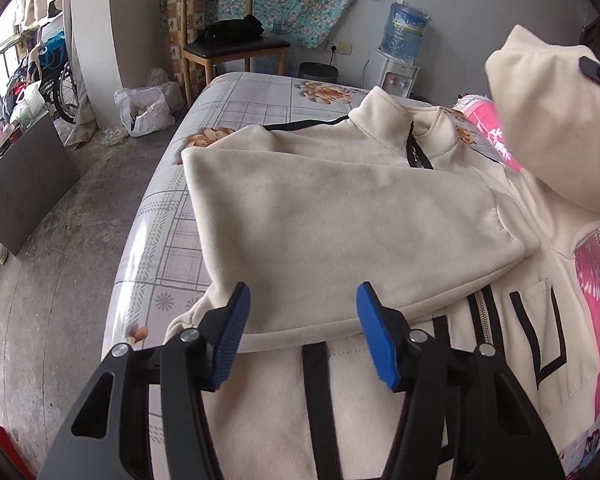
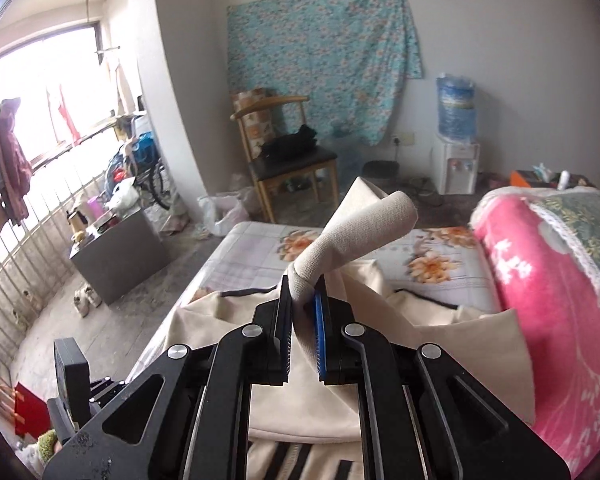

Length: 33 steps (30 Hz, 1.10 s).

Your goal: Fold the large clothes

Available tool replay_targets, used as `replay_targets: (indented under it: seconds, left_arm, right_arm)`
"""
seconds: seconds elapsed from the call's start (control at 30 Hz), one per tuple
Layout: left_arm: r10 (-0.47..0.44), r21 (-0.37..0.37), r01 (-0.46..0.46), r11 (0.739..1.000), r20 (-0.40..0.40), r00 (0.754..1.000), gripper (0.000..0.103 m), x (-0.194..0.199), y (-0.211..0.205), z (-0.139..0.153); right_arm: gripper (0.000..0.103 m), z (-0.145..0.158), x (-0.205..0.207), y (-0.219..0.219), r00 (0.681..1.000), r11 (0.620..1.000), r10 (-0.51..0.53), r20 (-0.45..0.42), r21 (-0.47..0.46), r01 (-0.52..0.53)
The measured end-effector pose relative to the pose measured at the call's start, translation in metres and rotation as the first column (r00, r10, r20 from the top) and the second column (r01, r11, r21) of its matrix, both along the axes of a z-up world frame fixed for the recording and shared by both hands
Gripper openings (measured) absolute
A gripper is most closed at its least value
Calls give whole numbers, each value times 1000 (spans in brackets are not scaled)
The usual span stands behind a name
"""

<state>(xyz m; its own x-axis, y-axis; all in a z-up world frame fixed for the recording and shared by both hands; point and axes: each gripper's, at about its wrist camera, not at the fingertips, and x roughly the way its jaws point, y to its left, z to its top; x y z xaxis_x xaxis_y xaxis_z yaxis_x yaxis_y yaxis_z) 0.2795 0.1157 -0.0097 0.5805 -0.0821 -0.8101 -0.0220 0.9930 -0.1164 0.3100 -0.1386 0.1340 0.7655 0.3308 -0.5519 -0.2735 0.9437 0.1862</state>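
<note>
While the cream fleece zip-up jacket with black trim lies spread front-up across the bed with the pale checked, flower-printed sheet, one of its sleeves is already laid over the chest, its cuff end reaching toward the zip. The left gripper hangs just above the jacket's lower front with its blue-padded jaws roughly half apart; nothing sits between them, and they touch no cloth. The right gripper is nearly closed, its jaws pinching the ribbed cuff of the other cream sleeve, which stands up out of the grip in a bunched roll. In the left wrist view that same sleeve hangs lifted in the air at the right edge, above a pink floral blanket that lies beside the jacket.

The fleece looks thick, soft and limp, so it should drape and sag from any single hold rather than keep a shape, and it is probably light enough for one gripper to carry a sleeve. Its nap likely gives the ridged pads good purchase, with little risk of slipping. Firmer places to take hold would be the ribbed cuffs, the hem band and the stand-up collar, where the cloth is doubled and stitched. The zip and black trim strips are stiffer lines that may resist a crease, so folds probably fall cleaner beside them than across them.
</note>
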Motion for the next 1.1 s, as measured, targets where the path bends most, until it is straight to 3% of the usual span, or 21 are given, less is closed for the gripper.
replay_targets:
  seconds: [0.17,0.27,0.3,0.33,0.4,0.47,0.67,0.77,0.83,0.93,1.03,1.1]
  left_arm:
    - [15,-95,-14,995,9,1000,46,-14,27,7]
    - [22,-167,-19,986,15,1000,46,-18,41,11]
    - [22,-193,-19,981,16,1000,46,-19,44,12]
    - [18,-221,-14,975,17,1000,46,-18,47,13]
    - [7,-268,-3,963,15,1000,46,-15,50,15]
    - [-4,-308,8,951,13,1000,46,-9,50,16]
    - [16,-358,-28,933,-34,999,46,28,48,5]
    - [71,-294,-101,950,-111,991,46,51,49,-10]
    - [101,-250,-140,958,-165,981,46,61,51,-22]
    - [98,-238,-141,961,-185,978,46,66,52,-31]
    - [100,-219,-140,966,-185,978,46,70,50,-33]
    - [103,-199,-139,970,-180,978,39,72,48,-33]
  right_arm:
    - [8,-47,10,77,983,985,153,-102,-64,-160]
    - [17,-88,10,117,939,956,251,-233,-93,-279]
    - [27,-101,11,123,912,944,287,-294,-78,-322]
    - [45,-111,8,128,890,936,305,-339,-65,-346]
    - [58,-118,5,124,859,925,332,-391,-43,-378]
    - [62,-113,-3,106,853,924,349,-388,-10,-383]
    - [65,-83,-14,1,911,976,217,-352,73,-205]
    - [65,-78,-8,-64,933,997,61,-354,61,-42]
    - [65,-79,-5,-104,928,995,-24,-371,86,60]
    - [65,-86,-3,-144,917,980,-98,-386,124,157]
    - [65,-93,-1,-161,914,972,-129,-385,132,193]
    - [65,-100,2,-164,911,969,-133,-390,142,202]
